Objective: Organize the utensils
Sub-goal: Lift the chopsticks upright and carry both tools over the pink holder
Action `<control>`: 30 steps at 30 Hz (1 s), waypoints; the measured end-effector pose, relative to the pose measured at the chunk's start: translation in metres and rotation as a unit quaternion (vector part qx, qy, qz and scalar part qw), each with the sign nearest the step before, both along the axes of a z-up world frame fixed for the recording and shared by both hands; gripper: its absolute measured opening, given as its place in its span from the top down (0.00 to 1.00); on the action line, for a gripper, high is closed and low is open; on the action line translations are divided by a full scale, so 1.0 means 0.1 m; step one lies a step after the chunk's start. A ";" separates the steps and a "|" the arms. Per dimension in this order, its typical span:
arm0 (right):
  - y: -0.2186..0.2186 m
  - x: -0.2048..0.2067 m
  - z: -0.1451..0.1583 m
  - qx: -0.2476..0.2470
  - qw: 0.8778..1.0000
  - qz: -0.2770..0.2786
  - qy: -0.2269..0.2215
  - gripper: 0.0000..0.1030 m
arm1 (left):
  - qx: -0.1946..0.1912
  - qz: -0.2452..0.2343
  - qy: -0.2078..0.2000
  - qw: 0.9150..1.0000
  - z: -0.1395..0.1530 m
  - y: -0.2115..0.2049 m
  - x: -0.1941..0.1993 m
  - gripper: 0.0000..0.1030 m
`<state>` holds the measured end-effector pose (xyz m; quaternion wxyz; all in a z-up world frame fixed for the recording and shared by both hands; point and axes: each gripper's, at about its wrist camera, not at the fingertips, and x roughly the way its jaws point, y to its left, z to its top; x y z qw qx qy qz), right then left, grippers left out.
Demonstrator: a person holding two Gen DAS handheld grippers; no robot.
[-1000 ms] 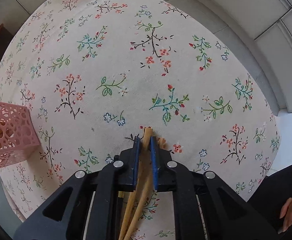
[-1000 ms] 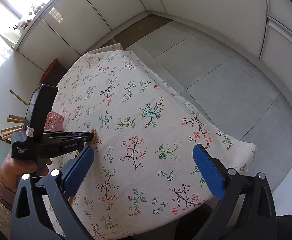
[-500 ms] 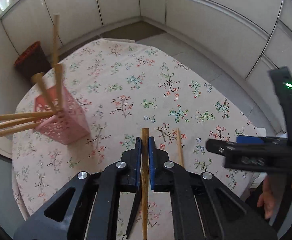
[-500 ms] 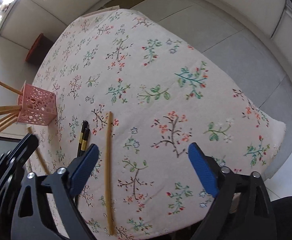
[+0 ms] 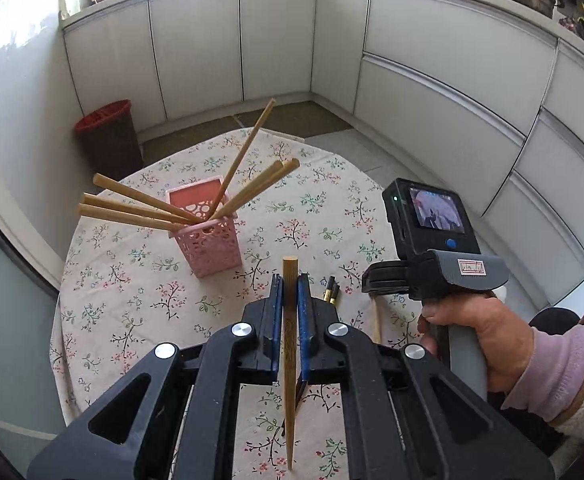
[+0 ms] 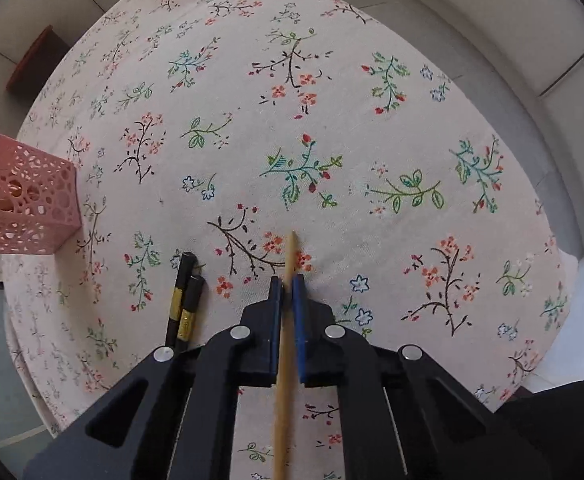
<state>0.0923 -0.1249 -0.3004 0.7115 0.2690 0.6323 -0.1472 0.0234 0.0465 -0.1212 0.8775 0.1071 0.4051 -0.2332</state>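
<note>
My left gripper is shut on a wooden chopstick and holds it upright above the table. Ahead to the left stands the pink perforated holder with several wooden chopsticks fanned out of it. My right gripper is shut on a second wooden chopstick that lies on the floral tablecloth. Two black chopsticks with gold bands lie just left of it; they also show in the left wrist view. The pink holder sits at the far left.
The round table's edge drops off at the left and near sides. A dark red-rimmed bin stands on the floor behind the table. White cabinets ring the room. The right gripper's handle and hand are close on the right.
My left gripper has lifted its chopstick high above the table and tilted up. My right gripper has dropped to the cloth and shut on the loose wooden chopstick.
</note>
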 end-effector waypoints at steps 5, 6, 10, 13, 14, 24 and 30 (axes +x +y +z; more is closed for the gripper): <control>-0.27 -0.32 0.28 0.031 0.995 -0.024 -0.094 0.95 | -0.022 0.016 -0.004 1.000 0.08 0.14 -0.09 0.94; -0.30 -0.38 0.38 0.031 0.993 -0.020 -0.115 0.95 | -0.026 0.020 -0.004 0.999 0.10 0.17 -0.10 0.94; -0.41 -0.71 0.92 0.033 0.979 0.011 -0.203 0.95 | -0.053 0.038 0.002 0.998 0.19 0.30 -0.16 0.94; -0.39 -0.89 1.27 0.027 0.967 0.032 -0.250 0.95 | -0.066 0.048 0.001 0.997 0.25 0.36 -0.24 0.94; -0.40 -0.93 1.34 0.026 0.965 0.037 -0.258 0.95 | -0.068 0.050 0.002 0.996 0.26 0.38 -0.25 0.94; -0.37 -1.21 2.00 0.015 0.947 0.073 -0.311 0.94 | -0.070 0.060 -0.021 0.995 0.61 0.36 -0.41 0.94; -0.30 -1.25 2.62 0.008 0.930 0.101 -0.352 0.94 | -0.084 0.067 -0.057 0.993 0.99 0.38 -0.42 0.94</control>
